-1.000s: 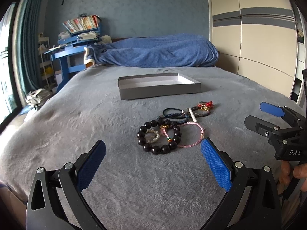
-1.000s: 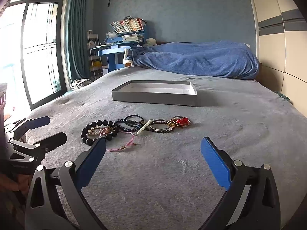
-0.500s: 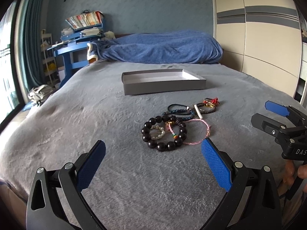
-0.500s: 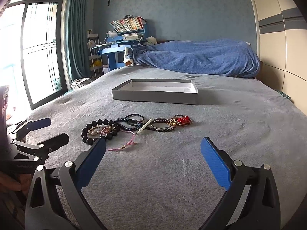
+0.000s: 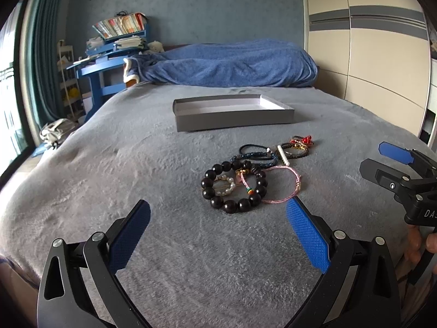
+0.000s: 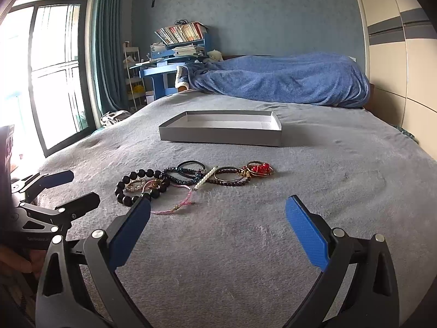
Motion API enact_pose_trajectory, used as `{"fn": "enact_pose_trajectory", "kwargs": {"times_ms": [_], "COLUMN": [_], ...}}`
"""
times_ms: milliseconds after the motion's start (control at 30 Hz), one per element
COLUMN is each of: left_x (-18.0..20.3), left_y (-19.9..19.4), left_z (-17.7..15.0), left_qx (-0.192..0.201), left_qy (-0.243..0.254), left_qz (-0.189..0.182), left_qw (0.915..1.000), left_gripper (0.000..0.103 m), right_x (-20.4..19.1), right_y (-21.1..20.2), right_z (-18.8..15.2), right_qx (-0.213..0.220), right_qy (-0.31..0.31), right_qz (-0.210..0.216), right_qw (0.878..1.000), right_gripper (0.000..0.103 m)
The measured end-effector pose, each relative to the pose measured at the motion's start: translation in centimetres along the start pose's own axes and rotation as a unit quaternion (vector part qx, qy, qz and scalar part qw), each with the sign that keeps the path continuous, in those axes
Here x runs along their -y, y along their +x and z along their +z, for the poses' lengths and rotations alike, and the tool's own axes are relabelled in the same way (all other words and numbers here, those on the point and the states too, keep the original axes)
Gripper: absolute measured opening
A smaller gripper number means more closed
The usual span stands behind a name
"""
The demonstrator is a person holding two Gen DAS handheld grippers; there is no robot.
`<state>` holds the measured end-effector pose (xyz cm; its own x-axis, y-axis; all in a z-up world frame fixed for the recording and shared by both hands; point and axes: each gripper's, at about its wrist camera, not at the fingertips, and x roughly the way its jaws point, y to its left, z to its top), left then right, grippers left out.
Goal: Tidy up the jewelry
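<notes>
**Both grippers closer to the jewelry, nothing held**

The left gripper has its blue pads spread wide apart and holds nothing. Compared with a second ago it has moved nearer the jewelry pile: the black bead bracelet now sits just beyond its fingertips, with the pink cord bracelet touching it on the right. The right gripper is also spread apart and empty, and its view has changed little; the pile lies a bit nearer its left pad than before. Farther right in the pile lie a white bead strand and a red bead bracelet. The jewelry itself has not shifted on the grey blanket. The grey tray stays beyond the pile, empty.
</notes>
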<state>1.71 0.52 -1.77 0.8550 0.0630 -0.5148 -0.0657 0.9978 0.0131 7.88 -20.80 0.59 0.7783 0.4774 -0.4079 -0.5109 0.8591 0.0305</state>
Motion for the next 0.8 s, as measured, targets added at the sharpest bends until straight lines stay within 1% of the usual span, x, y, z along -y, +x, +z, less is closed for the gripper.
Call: {"fn": "enact_pose_trajectory", "kwargs": {"times_ms": [800], "left_x": [0.12], "left_y": [0.38], "left_z": [-0.18], "left_qx": [-0.012], "left_qy": [0.000], "left_qz": [0.001], "left_qw": [0.9999], "left_gripper": [0.099], "right_x": [0.51], "right_y": [0.10], "right_z": [-0.14], "right_qx": [-0.004], "right_qy": [0.006], "right_qz": [-0.002], "right_qw": [1.000], "right_gripper": [0.098]}}
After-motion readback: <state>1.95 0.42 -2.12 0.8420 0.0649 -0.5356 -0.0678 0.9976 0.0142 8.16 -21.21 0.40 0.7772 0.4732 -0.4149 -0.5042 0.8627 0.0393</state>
